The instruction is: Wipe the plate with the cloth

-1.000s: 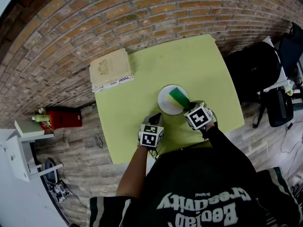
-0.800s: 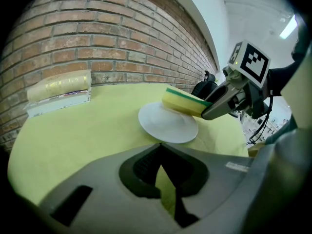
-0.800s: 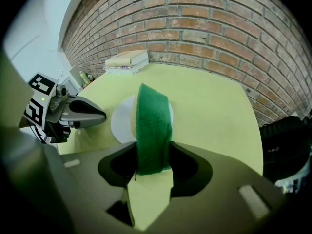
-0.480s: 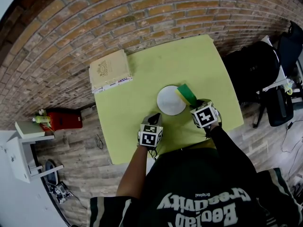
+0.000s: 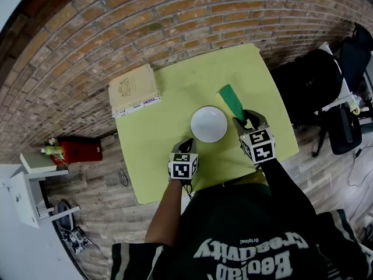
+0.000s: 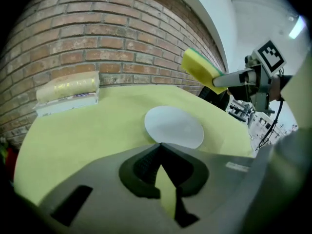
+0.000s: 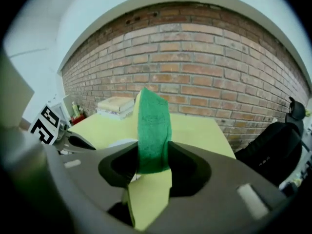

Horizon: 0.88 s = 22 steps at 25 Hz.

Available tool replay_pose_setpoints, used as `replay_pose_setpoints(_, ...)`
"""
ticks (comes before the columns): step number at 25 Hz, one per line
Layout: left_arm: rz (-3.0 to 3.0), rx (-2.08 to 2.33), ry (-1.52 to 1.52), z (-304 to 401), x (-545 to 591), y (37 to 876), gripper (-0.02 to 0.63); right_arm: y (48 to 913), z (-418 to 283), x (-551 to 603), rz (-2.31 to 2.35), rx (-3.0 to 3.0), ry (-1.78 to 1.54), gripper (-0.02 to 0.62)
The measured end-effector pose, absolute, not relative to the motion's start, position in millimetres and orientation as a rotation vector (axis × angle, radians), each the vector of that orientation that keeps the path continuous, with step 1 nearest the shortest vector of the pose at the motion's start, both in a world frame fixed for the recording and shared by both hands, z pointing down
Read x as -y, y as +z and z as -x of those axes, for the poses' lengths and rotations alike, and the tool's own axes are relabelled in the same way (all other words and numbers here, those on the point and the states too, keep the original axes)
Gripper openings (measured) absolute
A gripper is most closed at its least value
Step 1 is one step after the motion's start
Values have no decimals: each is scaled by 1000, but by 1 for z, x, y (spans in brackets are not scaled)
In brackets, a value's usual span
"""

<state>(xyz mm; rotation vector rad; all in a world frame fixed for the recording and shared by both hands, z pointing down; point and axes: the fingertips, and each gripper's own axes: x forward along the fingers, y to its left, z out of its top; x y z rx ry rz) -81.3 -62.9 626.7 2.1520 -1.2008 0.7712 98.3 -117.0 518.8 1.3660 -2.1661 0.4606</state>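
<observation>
At the middle of the lime-green surface (image 5: pixel 157 150) sits the white plate (image 5: pixel 209 124). Just to its right, the right tongs (image 5: pixel 245 119) pinch a yellow-and-green sponge (image 5: pixel 231 101) by one end, holding it up off the surface. The left tongs (image 5: pixel 190 142), pressed together on nothing, point at the plate's near rim from just beside it.

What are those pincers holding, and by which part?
The right gripper clamps the yellow-and-green sponge by one end; the left gripper is shut, empty.
</observation>
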Motion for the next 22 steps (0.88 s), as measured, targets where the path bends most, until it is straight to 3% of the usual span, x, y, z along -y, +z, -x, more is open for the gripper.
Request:
replay_pose_setpoints(14,-2458,1518,432,84,122,424,6,377,-103,150,-1593,2426,172,183)
replay_pose_setpoints(22,-2575,1619,356,94,123,353,6,337,-98,149,-1648,2508,108,184)
